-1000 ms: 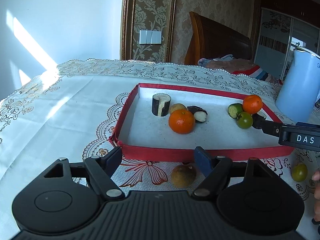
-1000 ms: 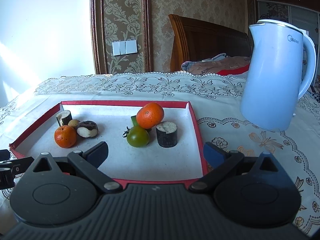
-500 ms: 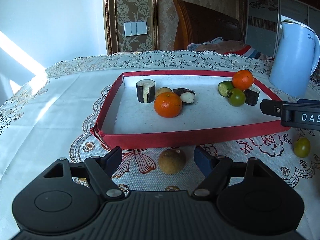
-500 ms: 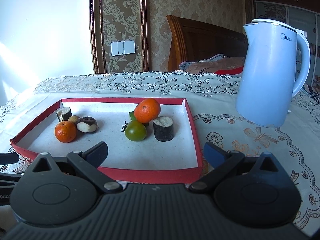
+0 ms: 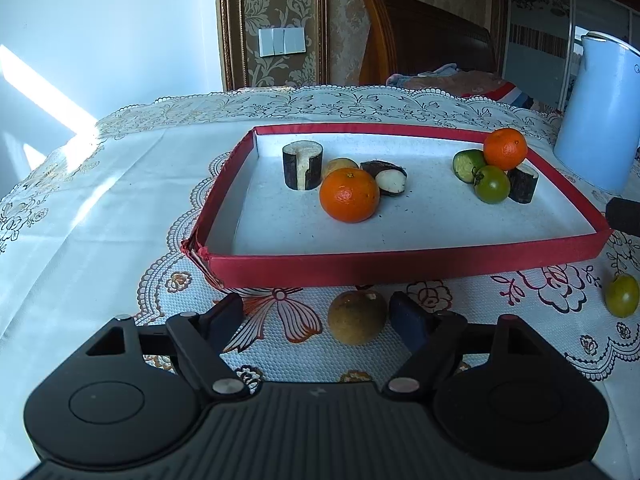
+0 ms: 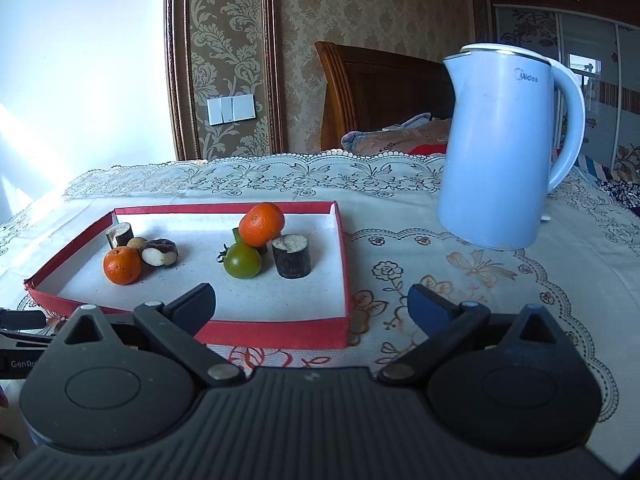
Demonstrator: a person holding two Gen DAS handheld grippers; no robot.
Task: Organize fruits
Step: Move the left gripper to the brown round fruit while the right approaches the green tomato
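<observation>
A red-rimmed tray (image 5: 400, 268) holds two oranges (image 5: 349, 195) (image 5: 505, 149), a green tomato (image 5: 492, 184), two dark cane pieces (image 5: 303, 166) and other small fruit. On the cloth in front of the tray lies a brown round fruit (image 5: 357, 317). My left gripper (image 5: 316, 312) is open around it; the fruit sits close to the right finger, with the pads apart from it. A yellow-green tomato (image 5: 621, 295) rests on the cloth further right. My right gripper (image 6: 310, 300) stands open and empty above the tray's near right corner (image 6: 344, 332).
A tall light-blue kettle (image 6: 500, 148) stands on the patterned tablecloth (image 6: 480, 272) to the right of the tray. A bed headboard (image 6: 380, 92) and a wall are behind the table. The left gripper's body (image 6: 20, 320) shows at the left edge of the right wrist view.
The right gripper has drawn back and to the right, almost out of the left wrist view. The left wrist view has turned a little, and the brown fruit now lies between the left fingers.
</observation>
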